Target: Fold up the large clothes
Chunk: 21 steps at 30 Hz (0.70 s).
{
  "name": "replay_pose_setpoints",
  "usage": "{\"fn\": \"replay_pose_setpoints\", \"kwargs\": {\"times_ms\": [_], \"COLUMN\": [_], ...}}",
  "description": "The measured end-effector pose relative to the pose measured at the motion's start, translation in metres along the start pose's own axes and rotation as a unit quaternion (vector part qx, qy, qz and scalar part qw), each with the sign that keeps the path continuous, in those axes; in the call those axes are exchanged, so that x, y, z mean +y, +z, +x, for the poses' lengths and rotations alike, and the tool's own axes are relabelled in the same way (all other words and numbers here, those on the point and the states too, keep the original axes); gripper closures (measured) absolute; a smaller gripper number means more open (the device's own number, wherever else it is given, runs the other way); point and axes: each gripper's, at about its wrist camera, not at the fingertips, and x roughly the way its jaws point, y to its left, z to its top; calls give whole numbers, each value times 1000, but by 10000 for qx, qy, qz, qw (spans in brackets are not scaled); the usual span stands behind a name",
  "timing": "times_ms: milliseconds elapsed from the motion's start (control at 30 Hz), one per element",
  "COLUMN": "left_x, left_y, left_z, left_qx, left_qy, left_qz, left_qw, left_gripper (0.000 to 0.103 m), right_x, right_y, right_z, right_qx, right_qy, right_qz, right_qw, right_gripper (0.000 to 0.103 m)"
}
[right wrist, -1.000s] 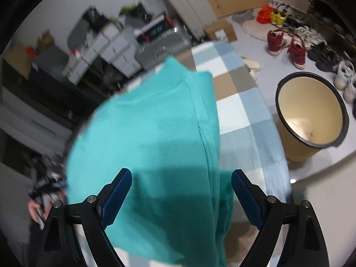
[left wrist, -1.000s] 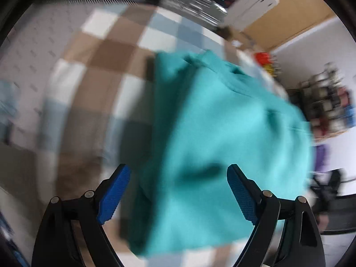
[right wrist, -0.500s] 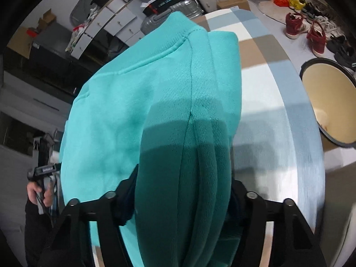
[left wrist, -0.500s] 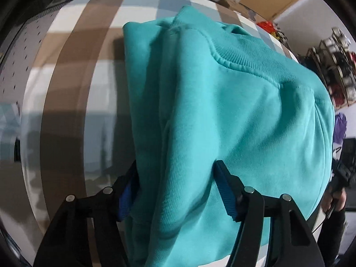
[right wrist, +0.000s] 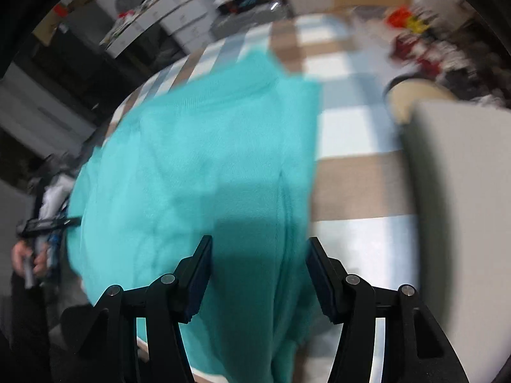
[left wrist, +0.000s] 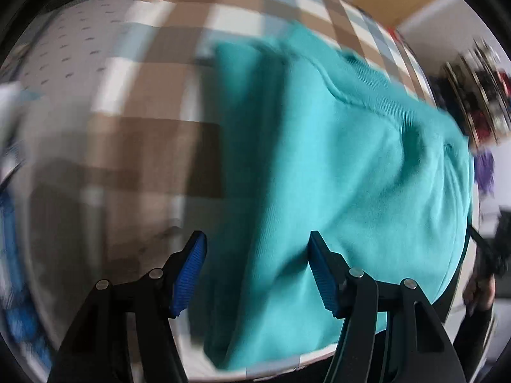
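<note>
A teal sweatshirt lies folded into a thick bundle on a checked brown, white and blue cloth. It also shows in the right wrist view. My left gripper hovers over the bundle's near edge, its blue pads apart with teal fabric between them. My right gripper stands the same way over the opposite edge, along a seam. Both views are motion-blurred, and I cannot tell if the pads press the fabric.
A cream bucket stands on the floor beyond the checked cloth, with a grey-white block in front of it. Shoes and shelving line the far side. The other hand and gripper show at each view's edge.
Both grippers closed in on the bundle's edges half a second ago. Now both have drawn back a little and their jaws stand wider. The sweatshirt rests on the cloth.
</note>
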Motion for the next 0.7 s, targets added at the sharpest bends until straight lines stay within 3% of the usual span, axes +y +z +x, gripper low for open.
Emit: {"fn": "replay_pose_setpoints", "kwargs": {"times_ms": [67,167,200,233,267,333,400,467,533,600,700], "left_x": [-2,-31,-48,-60,-66,-99,-117,-123,-116,-120,-120], "left_y": [-11,-37,-45,-50,-54,-61,-62,-50,-46,-49,-52], "left_z": [-25,-65,-74,-78,-81,-67,-44,-5,19,29,28], "left_qx": [-384,-1055,-1197,-1253,-1275,-1226,-1124,-831,-630,-697,-877], "left_qy": [258,389,201,23,-146,-373,-87,48,60,88,114], "left_qz": [55,715,968,1110,1256,1698,1884,1866,1741,1776,1995], "left_qw": [9989,9911,9879,9859,9837,9771,9756,9789,9827,9816,9759], "left_gripper": [44,43,39,36,29,27,27,27,27,27,24], "right_x": [19,73,90,115,140,180,202,210,190,176,164], "right_y": [-3,-21,-27,-34,-40,-42,-41,-39,-39,-42,-38], "right_z": [-39,-85,-91,-89,-80,-50,-14,24,48,78,87], "right_qx": [-566,-1246,-1342,-1371,-1329,-1186,-1028,-809,-464,77,6], "right_qy": [-336,-199,-189,-200,-294,-572,-843,-1382,-1413,-1424,-1217], "right_qz": [-281,-1130,-1372,-1655,-1890,-2212,-2439,-2642,-2462,-2225,-2083], "right_qw": [9974,9856,9812,9764,9725,9663,9606,9511,9577,9644,9705], "right_gripper": [51,51,44,29,25,29,32,44,46,45,45]}}
